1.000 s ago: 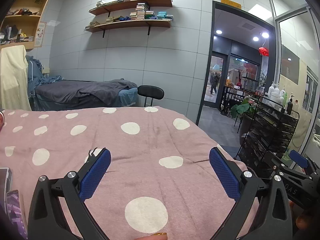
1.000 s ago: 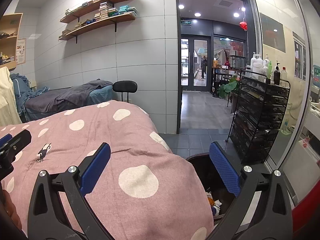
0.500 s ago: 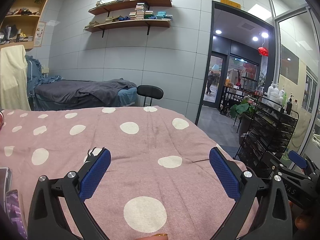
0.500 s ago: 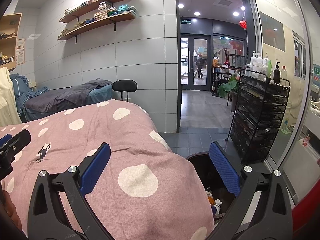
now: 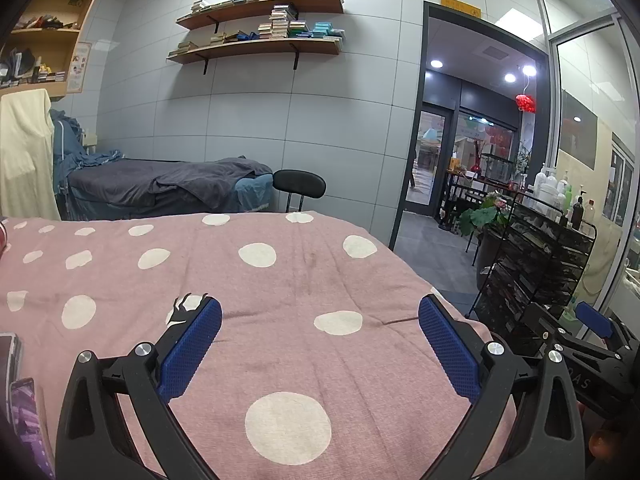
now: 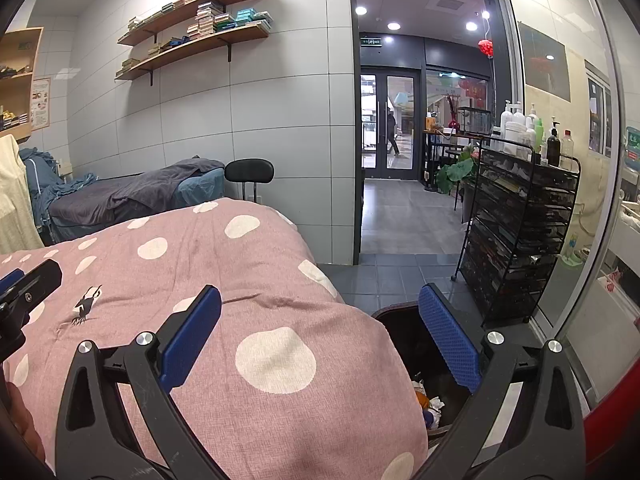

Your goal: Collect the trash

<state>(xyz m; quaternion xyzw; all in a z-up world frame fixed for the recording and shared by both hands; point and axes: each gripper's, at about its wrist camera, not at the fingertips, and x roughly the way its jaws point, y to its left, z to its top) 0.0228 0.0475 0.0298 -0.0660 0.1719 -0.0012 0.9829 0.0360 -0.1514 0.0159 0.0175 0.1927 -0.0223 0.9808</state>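
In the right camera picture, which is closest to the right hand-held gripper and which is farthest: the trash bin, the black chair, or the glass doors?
From the right hand-held gripper:
1. Trash bin, just below, on the right beside the pink bed.
2. Black chair, past the bed, against the wall.
3. Glass doors, far down the hallway.

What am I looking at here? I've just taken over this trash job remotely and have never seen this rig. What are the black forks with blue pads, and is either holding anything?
Those forks are hand-held grasping tools; a person carries one in each hand, with a camera on each looking forward along its fingers. The left tool hangs open over a pink polka-dot blanket, holding nothing. The right tool is also open and empty, at the blanket's edge above a dark trash bin that already has scraps inside. I see no loose trash on the blanket. At the left view's left edge lie a couple of flat items, possibly phones.
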